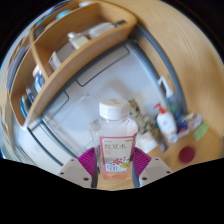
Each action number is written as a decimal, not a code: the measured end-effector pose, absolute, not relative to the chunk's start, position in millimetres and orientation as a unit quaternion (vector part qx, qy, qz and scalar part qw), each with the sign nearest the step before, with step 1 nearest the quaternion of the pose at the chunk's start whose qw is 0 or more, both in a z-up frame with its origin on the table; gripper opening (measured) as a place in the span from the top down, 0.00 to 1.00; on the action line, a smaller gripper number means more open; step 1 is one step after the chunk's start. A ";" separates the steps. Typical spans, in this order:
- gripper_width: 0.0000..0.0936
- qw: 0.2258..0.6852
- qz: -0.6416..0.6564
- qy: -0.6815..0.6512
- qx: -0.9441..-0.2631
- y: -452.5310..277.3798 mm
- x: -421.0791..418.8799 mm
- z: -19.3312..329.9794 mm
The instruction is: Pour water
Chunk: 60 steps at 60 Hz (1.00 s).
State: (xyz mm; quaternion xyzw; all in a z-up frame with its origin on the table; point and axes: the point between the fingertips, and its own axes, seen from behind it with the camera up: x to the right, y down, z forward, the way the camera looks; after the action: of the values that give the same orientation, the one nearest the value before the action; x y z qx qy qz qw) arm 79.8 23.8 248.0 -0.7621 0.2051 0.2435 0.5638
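Observation:
A clear plastic bottle point(115, 132) with a white cap and a pink-and-white label stands upright between my fingers. My gripper point(113, 170) is shut on its lower body, and the magenta pads point(88, 160) press against both sides. The bottle's base is hidden below the fingers. No cup or other vessel for the water shows.
Beyond the bottle lies a white tray point(75, 105) on a pale surface. A curved wooden shelf point(75, 50) with white items rises behind it to the left. To the right stand a small white pump bottle point(166, 122), some small clutter and a pink round object point(186, 154).

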 end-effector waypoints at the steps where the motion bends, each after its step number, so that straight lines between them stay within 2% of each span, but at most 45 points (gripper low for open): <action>1: 0.48 0.572 0.209 0.192 -0.769 23.7 90.6 248.1; 5: 0.48 0.605 0.087 0.156 -0.776 24.3 137.9 241.5; 13: 0.47 0.608 -0.032 0.116 -0.785 17.2 200.1 210.7; 27: 0.46 0.590 -0.066 0.127 -0.795 25.9 264.4 135.6; 41: 0.46 0.562 -0.085 0.087 -0.818 41.2 274.7 90.8; 47: 0.43 0.555 -0.075 0.079 -0.825 44.2 271.7 69.4; 49: 0.42 0.570 -0.070 0.083 -0.815 46.4 271.2 73.5; 56: 0.37 0.577 -0.060 0.095 -0.809 44.7 273.0 71.8; 60: 0.33 0.565 -0.054 0.103 -0.817 40.1 273.0 64.5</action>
State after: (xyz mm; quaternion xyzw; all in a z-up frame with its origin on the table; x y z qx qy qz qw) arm 273.0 40.1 64.5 -0.8166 0.1027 -0.0541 0.5654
